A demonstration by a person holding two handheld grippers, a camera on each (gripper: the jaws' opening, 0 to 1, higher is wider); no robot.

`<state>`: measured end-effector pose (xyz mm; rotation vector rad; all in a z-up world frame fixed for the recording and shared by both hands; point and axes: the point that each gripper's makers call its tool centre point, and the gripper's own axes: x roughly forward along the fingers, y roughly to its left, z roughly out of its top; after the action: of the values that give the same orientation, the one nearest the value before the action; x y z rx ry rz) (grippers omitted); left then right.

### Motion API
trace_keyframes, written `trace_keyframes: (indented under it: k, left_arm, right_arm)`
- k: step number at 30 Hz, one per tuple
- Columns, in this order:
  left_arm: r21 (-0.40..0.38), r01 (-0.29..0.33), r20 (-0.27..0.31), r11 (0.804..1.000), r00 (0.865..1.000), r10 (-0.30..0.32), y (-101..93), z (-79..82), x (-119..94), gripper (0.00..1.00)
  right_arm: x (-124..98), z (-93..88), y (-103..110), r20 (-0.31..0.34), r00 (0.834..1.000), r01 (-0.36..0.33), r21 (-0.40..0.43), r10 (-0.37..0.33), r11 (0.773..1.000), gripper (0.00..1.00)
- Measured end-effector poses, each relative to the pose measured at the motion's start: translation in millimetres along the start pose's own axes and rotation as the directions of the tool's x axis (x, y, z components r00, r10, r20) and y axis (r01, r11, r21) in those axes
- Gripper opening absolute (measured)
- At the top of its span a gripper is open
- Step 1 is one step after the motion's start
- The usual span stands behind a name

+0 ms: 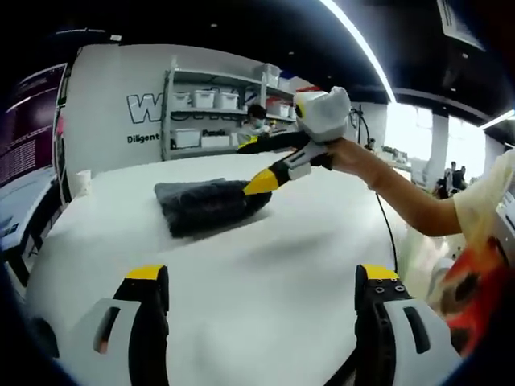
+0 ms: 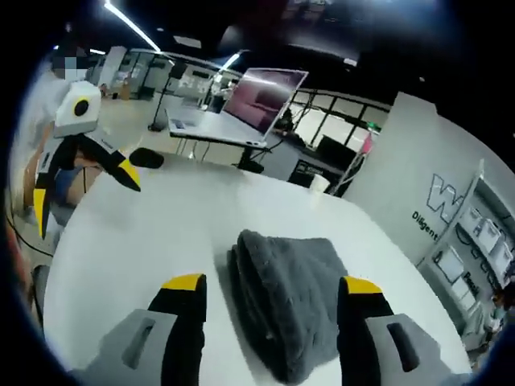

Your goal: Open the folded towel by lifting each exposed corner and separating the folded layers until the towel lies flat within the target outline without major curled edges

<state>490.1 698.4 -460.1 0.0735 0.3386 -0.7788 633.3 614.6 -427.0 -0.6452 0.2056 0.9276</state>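
Folded dark-grey fluffy towel (image 2: 291, 301) lying on the white round table (image 2: 145, 241), layers still stacked. Right gripper (image 2: 272, 288) spread wide, astride the towel, apparently not pinching it yet. Left gripper (image 1: 261, 280) well back from the towel, jaws wide apart, holding nothing.

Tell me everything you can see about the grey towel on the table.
The towel is dark grey, thick and fluffy, like plush terry cloth. It is folded into a compact bundle with stacked layers showing along one edge, not yet opened. It lies on the white table. The right gripper is open, its yellow-tipped jaws standing on either side of the towel; whether they touch it is unclear. In the left gripper view its jaw tips reach the towel's near end. The left gripper is open and apart from it.
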Motion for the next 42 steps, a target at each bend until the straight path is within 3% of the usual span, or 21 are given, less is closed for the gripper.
trace_keyframes:
  k: [3,5,12,14,18,24,32,39,42]
  left_arm:
    - [-0.004,-0.005,-0.001,1.000,1.000,0.005,0.9,0.1,-3.3,0.92]
    - [-0.006,-0.017,-0.001,1.000,1.000,0.017,2.4,-0.1,-5.8,0.91]
    - [-0.011,-0.040,0.003,0.999,0.999,0.041,6.2,-1.3,-9.5,0.91]
    - [-0.011,-0.038,0.002,0.999,0.999,0.038,5.7,-1.0,-9.7,0.90]
    - [0.000,-0.022,-0.009,1.000,1.000,0.022,2.5,-0.5,-8.7,0.90]
    - [0.011,-0.012,-0.005,1.000,1.000,0.012,-0.8,2.1,-12.1,0.89]
    - [-0.002,-0.028,0.006,1.000,1.000,0.028,5.6,2.1,-16.3,0.88]
    - [-0.014,-0.039,0.019,0.999,0.999,0.039,8.4,4.8,-18.6,0.87]
    - [-0.006,-0.035,0.012,0.999,0.999,0.035,7.0,4.2,-18.1,0.87]
  right_arm:
    - [13.1,12.2,10.4,0.007,0.999,-0.034,-0.044,0.035,0.998,0.45]
    - [22.1,15.1,15.0,-0.008,0.999,-0.044,-0.070,0.044,0.997,0.40]
    - [50.0,7.7,20.3,-0.110,0.993,-0.050,-0.202,0.028,0.978,0.24]
    - [55.8,6.8,19.2,-0.125,0.992,-0.045,-0.216,0.018,0.975,0.21]
    - [68.2,3.4,18.9,-0.151,0.989,-0.047,-0.248,0.010,0.968,0.07]
    - [76.9,-8.7,22.2,-0.193,0.981,-0.054,-0.284,-0.002,0.957,0.00]
    - [73.3,-5.2,17.6,-0.147,0.989,-0.037,-0.212,0.005,0.977,0.00]
    - [65.0,6.9,-3.8,-0.079,0.995,0.053,-0.148,-0.065,0.988,0.00]
    - [58.9,13.2,-12.1,-0.035,0.995,0.087,-0.079,-0.090,0.993,0.00]
